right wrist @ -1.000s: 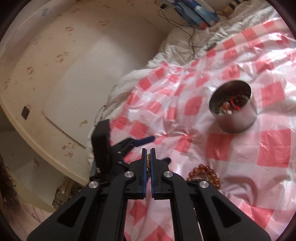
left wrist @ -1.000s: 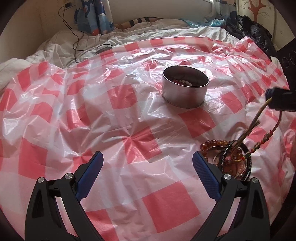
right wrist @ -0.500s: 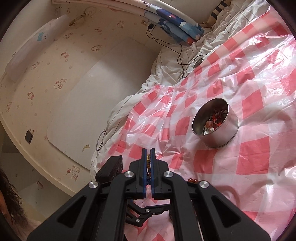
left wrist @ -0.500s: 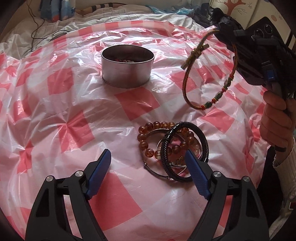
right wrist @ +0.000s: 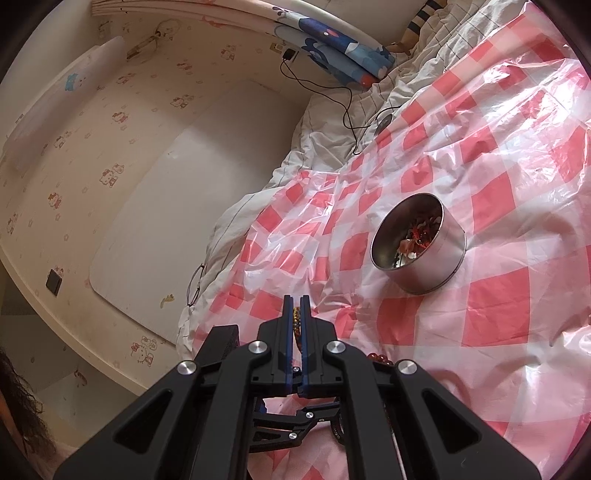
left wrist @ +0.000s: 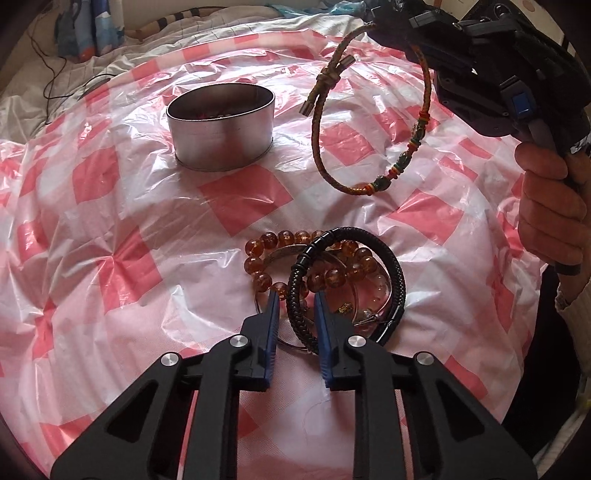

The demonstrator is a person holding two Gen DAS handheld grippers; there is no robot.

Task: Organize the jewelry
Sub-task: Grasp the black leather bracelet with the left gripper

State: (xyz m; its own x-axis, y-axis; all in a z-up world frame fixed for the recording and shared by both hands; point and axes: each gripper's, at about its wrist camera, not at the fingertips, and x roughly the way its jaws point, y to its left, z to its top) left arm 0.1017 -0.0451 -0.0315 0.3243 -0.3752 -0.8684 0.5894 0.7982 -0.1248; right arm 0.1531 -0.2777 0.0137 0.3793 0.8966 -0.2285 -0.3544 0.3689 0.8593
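The left tongs (left wrist: 295, 295), narrowly parted, straddle the black braided leather bracelet (left wrist: 397, 280); the right tongs (right wrist: 296, 308) pinch the olive woven cord bracelet (left wrist: 325, 173) aloft.

Bright daylight in both views; white glare streaks the plastic sheet (left wrist: 122, 236) toward twelve o'clock; fisheye bending and dark vignette ring every edge; focus stays sharp.

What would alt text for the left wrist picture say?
The left gripper straddles a black braided bracelet lying atop amber beads, while the right gripper dangles a woven cord bracelet near a metal tin.
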